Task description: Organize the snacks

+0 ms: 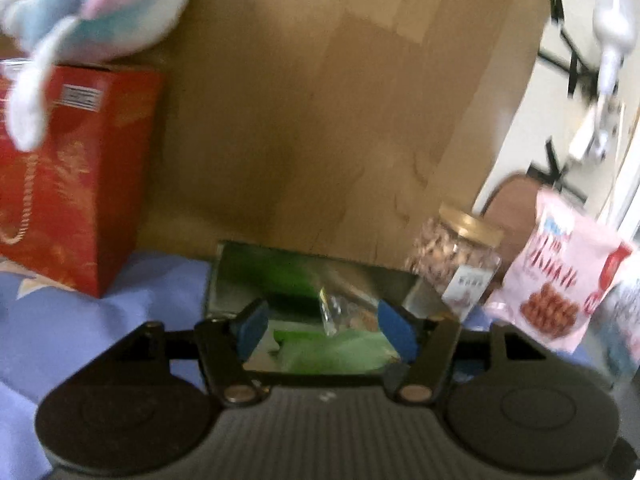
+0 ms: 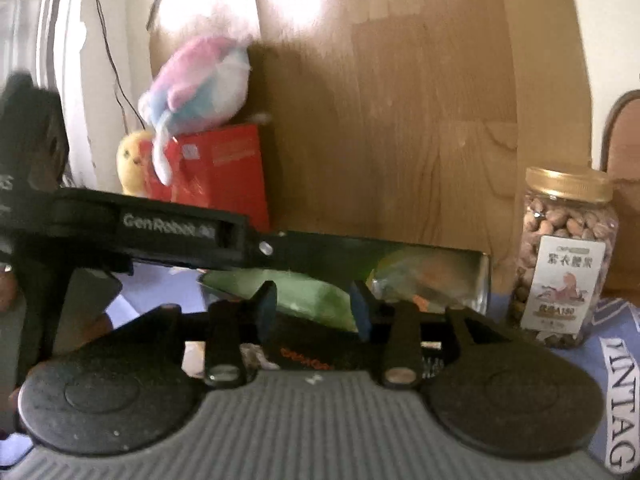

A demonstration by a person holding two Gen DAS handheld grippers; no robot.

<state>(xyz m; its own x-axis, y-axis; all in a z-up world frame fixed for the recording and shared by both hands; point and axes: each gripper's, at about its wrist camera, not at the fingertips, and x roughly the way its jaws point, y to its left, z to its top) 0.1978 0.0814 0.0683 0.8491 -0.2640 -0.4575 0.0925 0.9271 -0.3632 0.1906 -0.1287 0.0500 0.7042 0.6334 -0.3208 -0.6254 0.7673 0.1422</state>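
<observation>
the left gripper reads "genrobot" on its side, a blue cloth reads "vintag", and the nut jar stands upright, its label illegible. the snack tray of green packets lies lengthwise along the wooden board. the fingers of the left gripper and those of the right gripper stand partly apart, gripping nothing.

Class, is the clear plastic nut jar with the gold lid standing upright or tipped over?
Upright: the clear plastic nut jar stands on its base, gold lid on top, label reading level.
</observation>
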